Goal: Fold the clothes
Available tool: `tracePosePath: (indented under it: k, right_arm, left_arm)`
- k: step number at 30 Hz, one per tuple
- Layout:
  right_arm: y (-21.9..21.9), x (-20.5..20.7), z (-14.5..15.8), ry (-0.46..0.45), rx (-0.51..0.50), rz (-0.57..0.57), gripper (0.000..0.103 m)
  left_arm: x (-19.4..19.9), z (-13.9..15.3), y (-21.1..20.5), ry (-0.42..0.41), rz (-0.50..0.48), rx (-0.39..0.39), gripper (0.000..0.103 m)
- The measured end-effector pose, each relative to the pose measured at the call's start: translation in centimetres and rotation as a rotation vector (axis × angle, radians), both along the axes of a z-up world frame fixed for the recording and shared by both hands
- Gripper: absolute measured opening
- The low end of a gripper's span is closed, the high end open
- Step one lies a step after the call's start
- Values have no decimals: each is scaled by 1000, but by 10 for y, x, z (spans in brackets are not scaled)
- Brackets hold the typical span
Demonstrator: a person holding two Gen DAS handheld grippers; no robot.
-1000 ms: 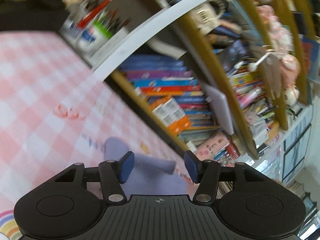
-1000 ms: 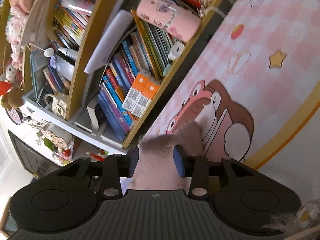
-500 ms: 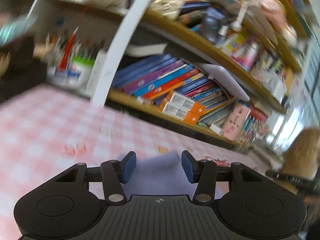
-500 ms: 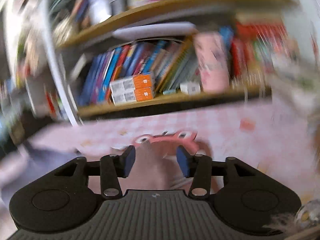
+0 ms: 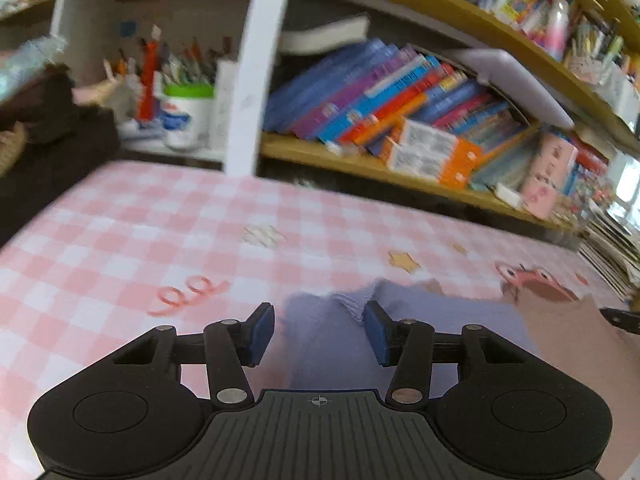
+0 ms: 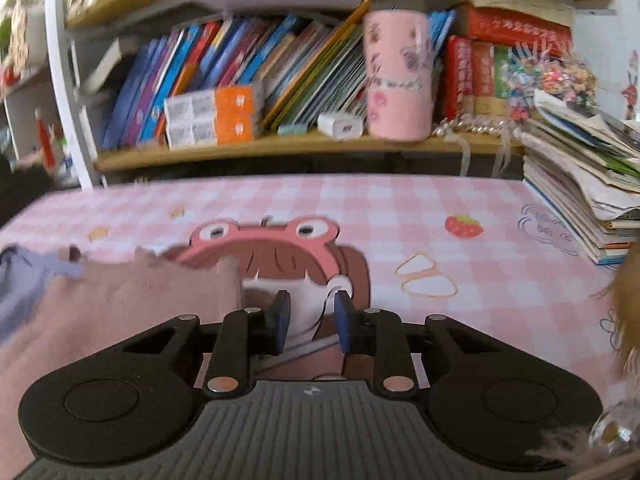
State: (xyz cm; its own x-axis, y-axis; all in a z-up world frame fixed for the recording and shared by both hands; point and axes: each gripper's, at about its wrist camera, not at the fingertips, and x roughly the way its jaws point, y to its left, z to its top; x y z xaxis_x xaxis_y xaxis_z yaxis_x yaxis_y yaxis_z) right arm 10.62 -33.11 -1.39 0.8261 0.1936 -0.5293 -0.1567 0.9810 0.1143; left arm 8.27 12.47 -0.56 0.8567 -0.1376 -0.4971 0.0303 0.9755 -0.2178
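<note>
Garment (image 5: 420,320) between left fingers (image 5: 260,332); beside right fingers (image 6: 280,320).

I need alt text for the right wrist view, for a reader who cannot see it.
The right tongs, open and empty, hover over a pink checked tablecloth printed with a cartoon frog-hat girl. A dusty-pink and lavender knitted garment lies flat to their left, and a wooden bookshelf of leaning colourful books stands behind.
</note>
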Motion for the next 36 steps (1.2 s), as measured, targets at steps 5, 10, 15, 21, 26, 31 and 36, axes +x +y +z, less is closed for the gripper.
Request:
tracePosePath:
  k: [5,10,15,21,26,31,36]
  right_arm:
    - [-1,-17,16,-87,78,52,26]
    - [11,-30,17,-89,80,148,26]
    - [19,-27,3,-13,-4,126,25]
    - [2,-26,1,-7,59,106,31]
    - [-5,-29,3,-6,133,122,34]
    - [-10,-38,3,14,211,142,40]
    - [-14,-42,-8,72,263,147,34]
  left_arm:
    - [-13,21,10,-61,-8,-52,45]
    - [-6,15,-5,-15,-78,-39,8]
    - [6,4,-11,33,-57,-37,10]
    - [5,0,-16,54,-10,-5,16]
    - [-27,10,2,48,7,-23,43]
    - [-41,1,11,80,-10,-73,48]
    - [-39,-14,9,96,-31,-134,46]
